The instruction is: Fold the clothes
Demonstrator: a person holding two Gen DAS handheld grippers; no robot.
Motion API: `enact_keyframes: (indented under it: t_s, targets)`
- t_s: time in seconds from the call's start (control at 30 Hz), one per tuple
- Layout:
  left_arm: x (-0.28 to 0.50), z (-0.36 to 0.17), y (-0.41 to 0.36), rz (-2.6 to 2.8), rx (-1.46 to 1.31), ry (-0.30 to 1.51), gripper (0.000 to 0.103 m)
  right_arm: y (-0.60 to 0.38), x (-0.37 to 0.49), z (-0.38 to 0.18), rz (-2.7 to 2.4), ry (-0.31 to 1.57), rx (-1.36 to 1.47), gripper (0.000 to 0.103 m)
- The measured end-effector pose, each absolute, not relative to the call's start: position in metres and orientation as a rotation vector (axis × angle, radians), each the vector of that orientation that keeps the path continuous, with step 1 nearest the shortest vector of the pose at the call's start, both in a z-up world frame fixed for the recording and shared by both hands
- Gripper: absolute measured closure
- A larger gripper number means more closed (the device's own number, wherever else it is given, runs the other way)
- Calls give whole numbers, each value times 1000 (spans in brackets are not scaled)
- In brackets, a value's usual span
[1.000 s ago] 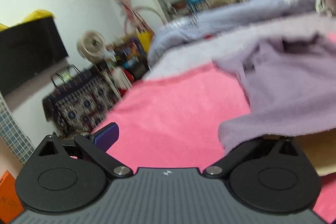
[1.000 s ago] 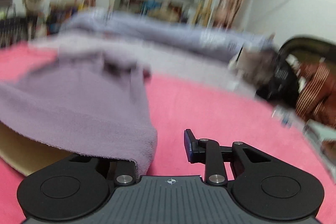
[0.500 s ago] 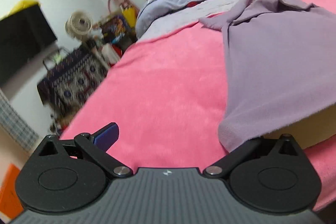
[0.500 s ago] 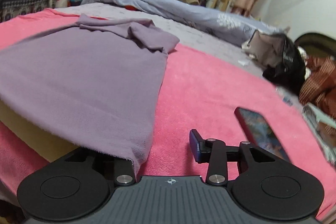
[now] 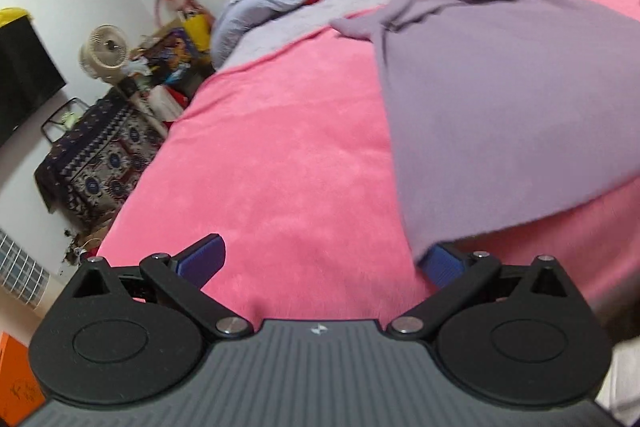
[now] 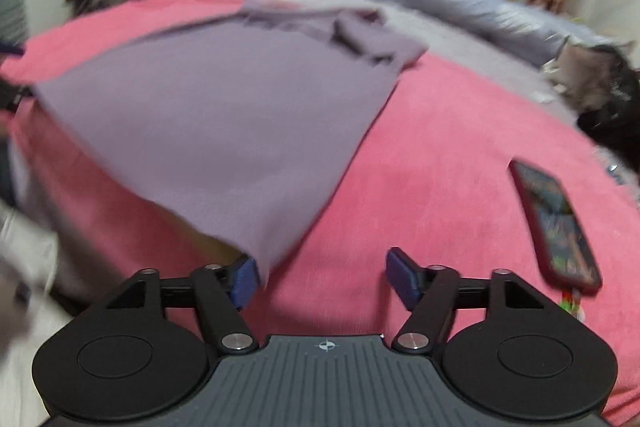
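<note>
Our right gripper [image 6: 320, 277] is opening, nothing pinched, the lilac garment [image 6: 224, 131] brushing its left pad. Our left gripper [image 5: 320, 263] gapes wide, empty. The garment lies smooth on the pink blanket [image 5: 280, 163], sleeves bunched at its far end.

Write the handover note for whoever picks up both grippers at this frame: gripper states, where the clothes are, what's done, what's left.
Left gripper: open, shirt corner draped over one of its fingers.
Right gripper: jaws opening, the other shirt corner against one finger, not pinched.
Shirt: spread on the pink blanket, sleeves bunched at the far end. A phone lies on the blanket to the right.
Done: shirt laid out.
Left: smooth the sleeves, fold.
</note>
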State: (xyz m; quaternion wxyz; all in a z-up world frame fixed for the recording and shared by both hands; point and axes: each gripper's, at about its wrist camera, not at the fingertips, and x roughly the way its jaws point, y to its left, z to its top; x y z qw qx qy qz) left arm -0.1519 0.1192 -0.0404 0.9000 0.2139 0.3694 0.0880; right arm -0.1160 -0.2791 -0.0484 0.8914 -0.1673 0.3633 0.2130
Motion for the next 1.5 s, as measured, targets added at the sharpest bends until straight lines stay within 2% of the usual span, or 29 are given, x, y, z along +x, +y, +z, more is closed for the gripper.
enact_keyframes:
  t_s: [0.13,0.2,0.27,0.33,0.47,0.57,0.7,0.73,0.8,0.93,1.03,1.1,1.2,1.3,1.37,1.43,1.47,1.5]
  targets:
    - [-163,-41,137,308,571,802,0,-308,-121,-24,425,752,-250,39]
    - [-159,-29,152,376,586,782,0,-315,-112,-1,404,688,-159,53]
    - [-145,-8,159,397,543,706,0,-301,-92,16,365,618,-173,60]
    - [-126,16,152,326,445,608,0,-275,-68,22,397,543,-194,62]
    - [-84,39,110,119,264,489,0,-207,-28,8,488,526,-183,68]
    - [-53,16,72,40,280,503,0,-171,-13,-16,510,584,-200,72]
    - [-44,-42,57,91,455,649,0,-191,-35,-44,445,628,-359,72]
    - [-54,-49,61,92,454,627,0,-204,-42,-43,434,638,-369,72]
    - [-74,-49,82,98,360,602,0,-230,-56,-40,413,658,-387,65]
    - [-92,-31,123,133,186,680,0,-248,-61,-26,329,659,-415,65]
    - [-94,-6,134,168,148,600,0,-241,-43,-10,352,597,-384,62]
    - [-80,11,132,124,115,538,0,-217,-18,-4,394,540,-389,47]
    - [-53,9,117,12,79,510,0,-170,28,-5,422,470,-430,33]
    - [-29,-32,98,25,160,645,0,-118,79,-16,310,407,-566,32]
    - [-40,-60,104,36,97,556,0,-88,115,-28,225,376,-662,30]
    - [-44,-69,112,27,25,518,0,-69,152,-53,197,422,-753,29]
    - [-42,-67,113,22,20,523,0,-61,171,-65,196,460,-794,31]
    - [-41,-66,113,24,27,524,0,-53,190,-78,194,498,-836,44]
